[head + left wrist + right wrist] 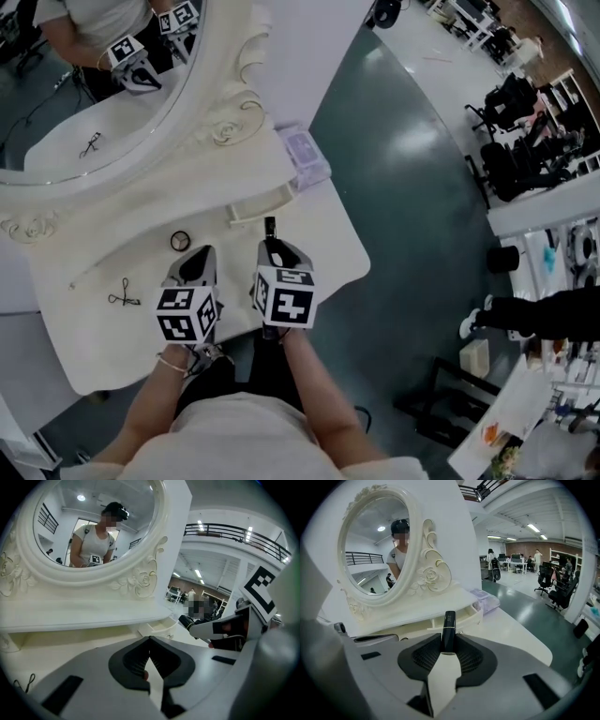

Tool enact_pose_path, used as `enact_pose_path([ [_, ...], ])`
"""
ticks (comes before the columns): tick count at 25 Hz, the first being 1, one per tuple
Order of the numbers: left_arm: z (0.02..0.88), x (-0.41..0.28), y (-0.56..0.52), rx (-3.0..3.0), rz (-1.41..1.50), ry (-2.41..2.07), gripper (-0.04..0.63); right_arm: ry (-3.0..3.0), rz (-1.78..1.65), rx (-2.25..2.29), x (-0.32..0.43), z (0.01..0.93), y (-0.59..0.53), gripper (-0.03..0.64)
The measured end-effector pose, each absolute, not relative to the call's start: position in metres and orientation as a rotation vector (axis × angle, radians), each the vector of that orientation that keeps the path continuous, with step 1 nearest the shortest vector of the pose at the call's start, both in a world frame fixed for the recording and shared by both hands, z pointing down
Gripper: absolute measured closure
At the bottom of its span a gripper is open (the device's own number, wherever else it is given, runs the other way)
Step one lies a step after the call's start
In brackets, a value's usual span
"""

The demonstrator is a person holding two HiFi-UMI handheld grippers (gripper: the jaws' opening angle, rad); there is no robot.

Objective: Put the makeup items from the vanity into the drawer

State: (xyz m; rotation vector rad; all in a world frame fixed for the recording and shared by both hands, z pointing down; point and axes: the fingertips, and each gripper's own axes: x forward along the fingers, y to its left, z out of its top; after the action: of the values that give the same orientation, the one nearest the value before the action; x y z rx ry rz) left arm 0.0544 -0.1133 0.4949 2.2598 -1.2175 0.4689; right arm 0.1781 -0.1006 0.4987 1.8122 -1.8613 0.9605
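My right gripper (273,247) is shut on a slim black makeup tube (270,228) that sticks out past the fingertips, just in front of the vanity's open drawer (259,208). In the right gripper view the tube (449,629) stands upright between the pads, with the drawer (457,618) right behind it. My left gripper (194,257) hovers beside it to the left, jaws together with nothing in them (150,641). A black eyelash curler (122,296) and a small round compact (180,242) lie on the white tabletop (103,347).
A large oval mirror (94,112) in an ornate white frame rises behind the drawer shelf. A clear lilac box (306,157) sits at the shelf's right end. The tabletop's curved right edge (361,267) drops to a grey floor; office chairs and desks stand far right.
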Motion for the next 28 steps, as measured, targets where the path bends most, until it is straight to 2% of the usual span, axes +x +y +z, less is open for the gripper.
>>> enact_pose_path([
  [17,0.508,0.072,-0.163,2.28,0.55,-1.17,0.592,-1.713,1.201,1.896,0.205,0.53,-0.158,0.511],
  [28,0.511,0.069,-0.179,2.271,0.535,-1.141,0.592,-1.732,1.288,1.952,0.194,0.531,-0.17,0.509],
])
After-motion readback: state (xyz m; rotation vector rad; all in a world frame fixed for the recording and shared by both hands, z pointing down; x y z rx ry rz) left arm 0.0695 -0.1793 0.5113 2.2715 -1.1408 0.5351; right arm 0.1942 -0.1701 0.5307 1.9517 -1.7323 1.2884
